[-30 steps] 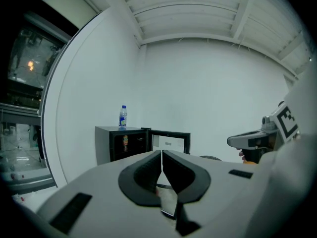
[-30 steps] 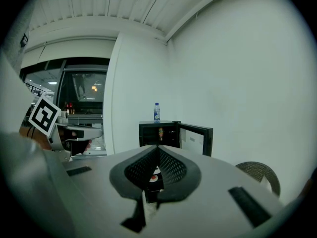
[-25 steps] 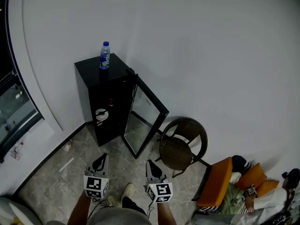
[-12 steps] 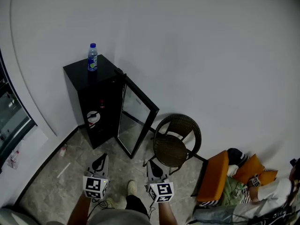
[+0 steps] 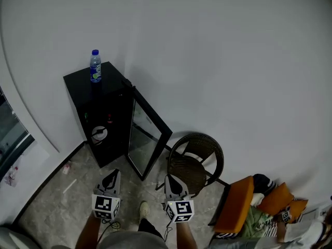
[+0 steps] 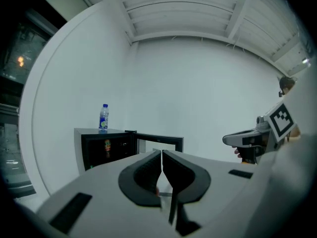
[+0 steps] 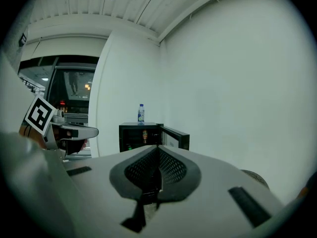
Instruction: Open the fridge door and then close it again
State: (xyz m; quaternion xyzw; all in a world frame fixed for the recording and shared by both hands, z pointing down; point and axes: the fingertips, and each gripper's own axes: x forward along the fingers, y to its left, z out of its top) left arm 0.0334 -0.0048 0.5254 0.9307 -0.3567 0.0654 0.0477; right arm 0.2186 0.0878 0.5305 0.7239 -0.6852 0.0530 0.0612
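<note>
- Holding both claws low and side by side, the person keeps them nearly level, marker cubes nearest the body, forearms behind them.
- Jaws of the left claw are pressed pad to pad, with nothing between them.
- Jaws of the right claw are likewise closed tight and empty.
- Ahead of both claws, a little left of the left claw's line, the fridge stands on the floor against the wall. Neither claw touches it.
- Its door is swung open from the fridge's right side. The free edge points back toward the claws, ahead of the gap between them and well apart from both.
- Beyond the claws, a bottle stands upright on the fridge top.
- Just ahead of the right claw, right of the door, is a chair.
</note>
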